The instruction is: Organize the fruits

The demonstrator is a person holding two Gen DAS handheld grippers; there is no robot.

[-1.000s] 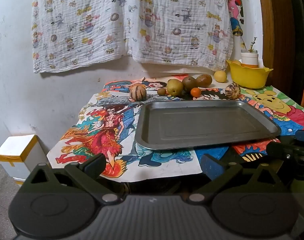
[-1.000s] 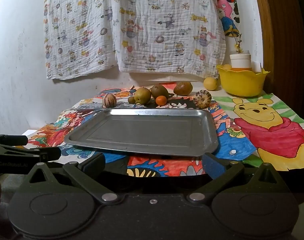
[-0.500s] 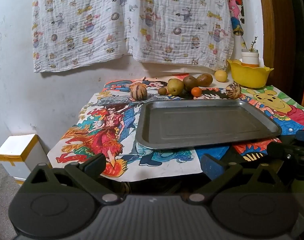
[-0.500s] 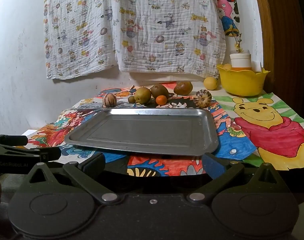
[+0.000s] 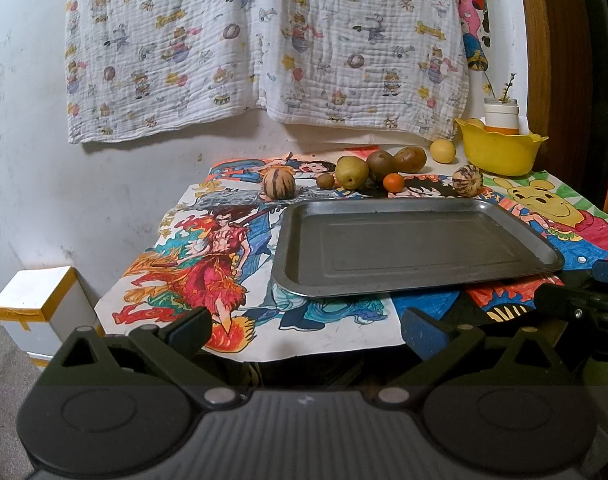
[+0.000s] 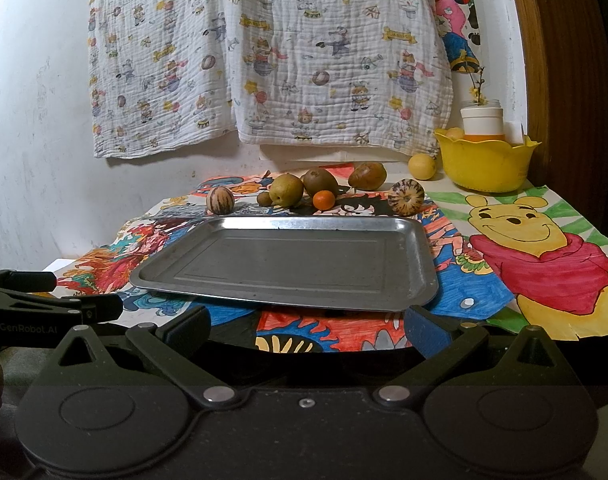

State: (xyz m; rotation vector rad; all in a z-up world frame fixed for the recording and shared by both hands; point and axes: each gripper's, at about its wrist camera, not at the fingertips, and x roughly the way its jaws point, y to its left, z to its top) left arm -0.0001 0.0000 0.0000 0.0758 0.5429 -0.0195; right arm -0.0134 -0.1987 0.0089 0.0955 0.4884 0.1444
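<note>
Left tool (image 5: 305, 330): fingers spread wide, nothing between them, held short of the near edge of the bench (image 5: 343, 344). Right tool (image 6: 307, 330): likewise spread, empty, at the same near edge; the left tool's dark body shows at its left.

Directly ahead of both tools: flat rectangular grey metal tray (image 5: 415, 280) (image 6: 288, 284), resting on colourful cartoon drawing sheets (image 5: 208, 264) that cover the bench. Nothing lies in the tray.

Fruits sit in a loose row beyond the tray's far rim, all on the sheets:
- striped round brown fruit (image 5: 278, 184) (image 6: 220, 200), far left of the row
- small brown kiwi-like fruit (image 5: 325, 180), just beside a yellow-green pear (image 5: 351, 172) (image 6: 286, 189)
- two brown pears (image 5: 380, 165) (image 5: 409, 159) behind a small orange tangerine (image 5: 394, 182) (image 6: 323, 200)
- second striped round fruit (image 5: 467, 178) (image 6: 405, 197), ahead-right
- round yellow fruit (image 5: 442, 151) (image 6: 422, 166), farthest back, near a yellow scalloped plastic bowl (image 5: 499, 152) (image 6: 485, 164)

The bowl holds a white-and-orange jar (image 6: 482, 124). A printed white cloth (image 5: 264, 48) hangs on the wall behind.
</note>
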